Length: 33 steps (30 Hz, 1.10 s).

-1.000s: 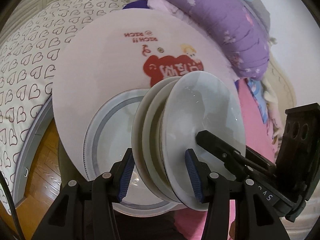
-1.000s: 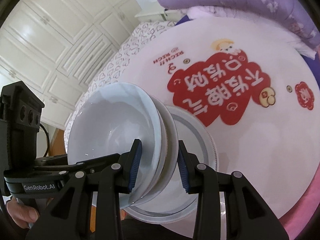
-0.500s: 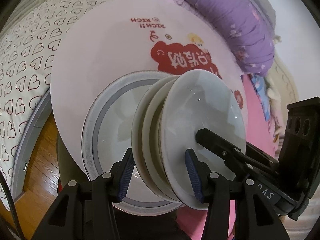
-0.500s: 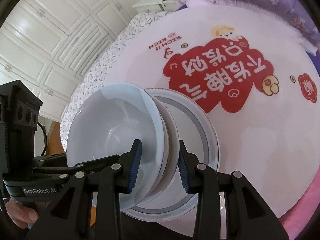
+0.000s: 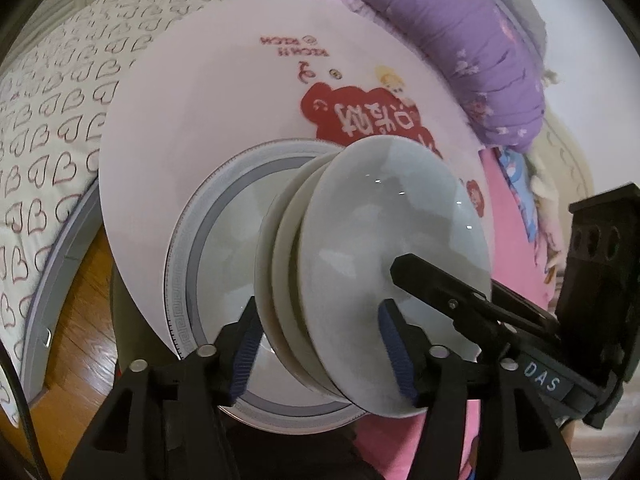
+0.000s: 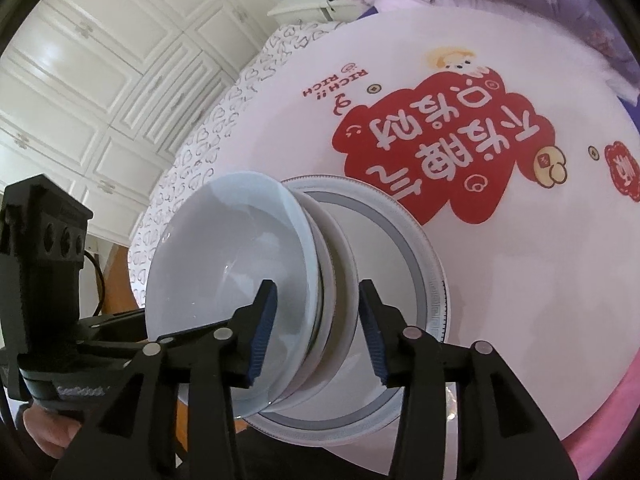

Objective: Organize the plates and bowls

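Observation:
A stack of white nested bowls (image 5: 360,248) (image 6: 240,264) stands inside a wide plate with a grey patterned rim (image 5: 208,248) (image 6: 416,248) on a round white table (image 5: 200,100) (image 6: 520,280). My left gripper (image 5: 320,344) is shut on the near rim of the bowl stack, one pad on each side. My right gripper (image 6: 316,332) is shut on the stack's rim from the opposite side. The stack's base appears to rest on the plate. Each gripper shows in the other's view.
The table carries a red cartoon print (image 6: 440,128). A heart-patterned bed cover (image 5: 44,120), purple quilt (image 5: 480,40) and pink bedding (image 5: 516,240) surround it. White cupboard doors (image 6: 100,60) stand behind. Wood floor (image 5: 80,320) lies below the table's edge.
Both grippers and the bowl stack have moved towards the plate. More of the plate's rim shows around the stack, and the stack sits lower in it.

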Each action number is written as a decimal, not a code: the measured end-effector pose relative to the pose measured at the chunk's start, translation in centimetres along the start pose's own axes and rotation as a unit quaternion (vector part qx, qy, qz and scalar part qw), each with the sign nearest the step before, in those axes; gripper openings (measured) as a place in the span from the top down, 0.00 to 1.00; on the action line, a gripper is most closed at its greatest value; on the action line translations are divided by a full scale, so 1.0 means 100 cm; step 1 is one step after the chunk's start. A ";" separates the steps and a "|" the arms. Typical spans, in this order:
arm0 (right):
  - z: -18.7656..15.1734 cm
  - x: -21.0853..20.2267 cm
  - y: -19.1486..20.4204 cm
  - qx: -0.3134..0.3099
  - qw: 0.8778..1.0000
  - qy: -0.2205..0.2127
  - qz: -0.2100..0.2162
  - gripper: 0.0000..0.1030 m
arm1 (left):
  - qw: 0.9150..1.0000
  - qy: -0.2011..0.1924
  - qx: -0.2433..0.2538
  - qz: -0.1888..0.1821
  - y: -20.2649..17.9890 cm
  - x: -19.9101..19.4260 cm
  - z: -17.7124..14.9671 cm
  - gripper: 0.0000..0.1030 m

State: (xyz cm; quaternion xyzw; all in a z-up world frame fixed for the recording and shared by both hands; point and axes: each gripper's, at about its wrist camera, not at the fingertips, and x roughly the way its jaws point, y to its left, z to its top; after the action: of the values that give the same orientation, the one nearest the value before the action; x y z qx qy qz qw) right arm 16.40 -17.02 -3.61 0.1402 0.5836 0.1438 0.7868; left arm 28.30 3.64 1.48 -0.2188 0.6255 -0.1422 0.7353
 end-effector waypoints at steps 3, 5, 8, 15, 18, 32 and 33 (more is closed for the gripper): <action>0.002 -0.007 -0.004 0.006 1.000 -0.013 0.000 0.39 | 1.000 -0.022 0.011 0.009 -0.001 -0.009 0.000 0.14; 0.002 -0.011 -0.006 0.009 1.000 -0.020 0.002 0.27 | 0.999 -0.033 0.014 0.009 0.000 -0.014 -0.002 0.07; 0.002 -0.015 -0.008 0.011 1.000 -0.027 0.006 0.18 | 0.999 -0.045 0.017 0.010 0.001 -0.018 -0.004 0.03; 0.004 -0.020 -0.016 0.027 0.998 -0.044 0.023 0.00 | 0.994 -0.083 0.046 0.052 0.001 -0.031 -0.013 0.01; 0.006 -0.027 -0.012 0.022 0.998 -0.059 0.023 0.00 | 0.989 -0.112 0.061 0.073 -0.005 -0.037 -0.019 0.01; -0.030 -0.107 0.007 -0.014 0.975 -0.216 -0.054 0.00 | 0.926 -0.328 0.129 0.136 -0.049 -0.098 -0.113 0.01; -0.037 -0.112 0.008 -0.019 0.972 -0.226 -0.064 0.00 | 0.921 -0.339 0.130 0.138 -0.052 -0.099 -0.123 0.01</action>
State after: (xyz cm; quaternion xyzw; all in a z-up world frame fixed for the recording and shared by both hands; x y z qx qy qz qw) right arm 9.68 -20.46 5.52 0.1166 0.3961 0.0684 0.9082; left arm 14.77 2.18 11.03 -0.0677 0.3384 -0.0368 0.9378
